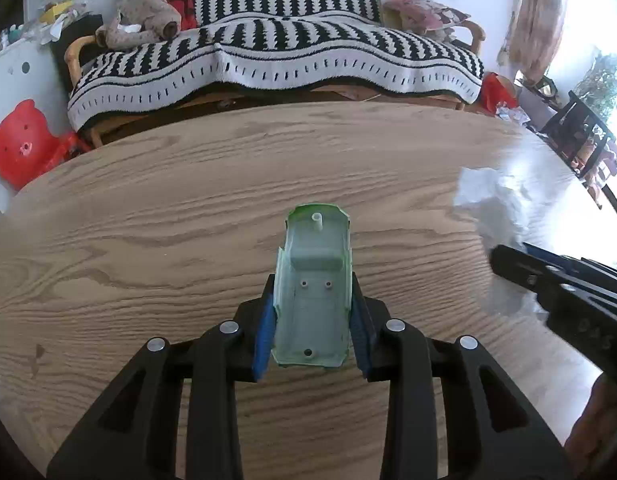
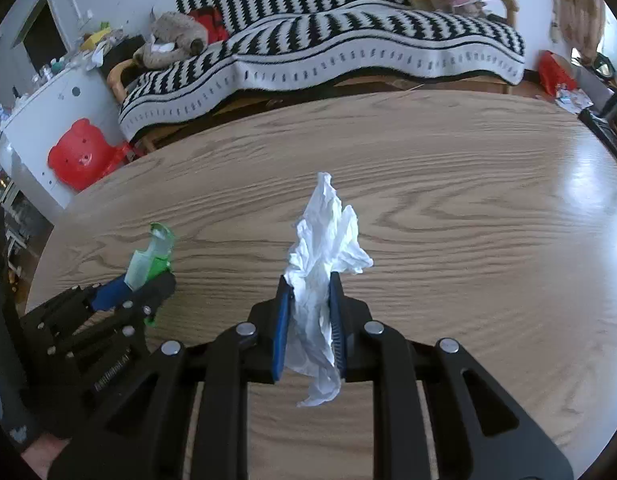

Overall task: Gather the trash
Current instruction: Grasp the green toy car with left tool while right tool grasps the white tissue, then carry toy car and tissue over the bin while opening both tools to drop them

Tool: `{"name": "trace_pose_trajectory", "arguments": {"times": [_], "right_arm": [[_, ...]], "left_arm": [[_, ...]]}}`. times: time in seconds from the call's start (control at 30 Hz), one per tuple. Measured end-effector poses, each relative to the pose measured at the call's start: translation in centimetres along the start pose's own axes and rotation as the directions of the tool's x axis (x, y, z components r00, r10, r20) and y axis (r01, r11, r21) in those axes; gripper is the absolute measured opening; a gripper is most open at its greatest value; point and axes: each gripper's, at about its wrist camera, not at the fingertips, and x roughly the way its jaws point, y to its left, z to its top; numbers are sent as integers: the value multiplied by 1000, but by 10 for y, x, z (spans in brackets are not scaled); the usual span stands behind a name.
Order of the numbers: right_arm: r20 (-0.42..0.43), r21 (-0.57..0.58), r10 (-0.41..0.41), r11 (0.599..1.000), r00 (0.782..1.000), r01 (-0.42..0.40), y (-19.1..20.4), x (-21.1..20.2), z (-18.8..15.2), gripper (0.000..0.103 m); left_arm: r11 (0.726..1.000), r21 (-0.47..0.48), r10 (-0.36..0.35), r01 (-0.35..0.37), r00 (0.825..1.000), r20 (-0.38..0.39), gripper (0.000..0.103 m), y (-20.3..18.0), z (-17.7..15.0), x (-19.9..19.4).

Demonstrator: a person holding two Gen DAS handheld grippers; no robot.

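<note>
My left gripper (image 1: 313, 300) is shut on a pale green plastic toy-car shell (image 1: 314, 276), held underside up above the wooden table (image 1: 148, 208). The same shell (image 2: 150, 258) and the left gripper (image 2: 134, 286) show at the left of the right wrist view. My right gripper (image 2: 310, 300) is shut on a crumpled white tissue (image 2: 326, 248), which sticks up past the fingertips and hangs down behind them. In the left wrist view the tissue (image 1: 488, 196) appears blurred at the right, above the right gripper's black body (image 1: 556, 284).
A sofa under a black-and-white striped blanket (image 1: 276, 52) stands behind the table. A red bear-shaped stool (image 1: 20, 140) stands at the left by a white cabinet (image 2: 40, 116). A stuffed toy (image 1: 144, 20) lies on the sofa.
</note>
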Motion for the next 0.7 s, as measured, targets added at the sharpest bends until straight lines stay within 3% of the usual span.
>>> {"name": "trace_pose_trajectory", "arguments": {"times": [0.17,0.4,0.7], "right_arm": [[25,30,-41,999,999,40,-36,-38,-11,20],[68,82,-130,989,989,125,-108,-114,-40,19],[102,215,-241,953,965,215,-219,-206,-93,20]], "left_arm": [[999,34,-40,40,999,9,32,-37,1,-15],[979,130,-158,154,987,14,32,-131,-7,-40],[903,295,-322,313,946,-18,32,-260,-51,-73]]}}
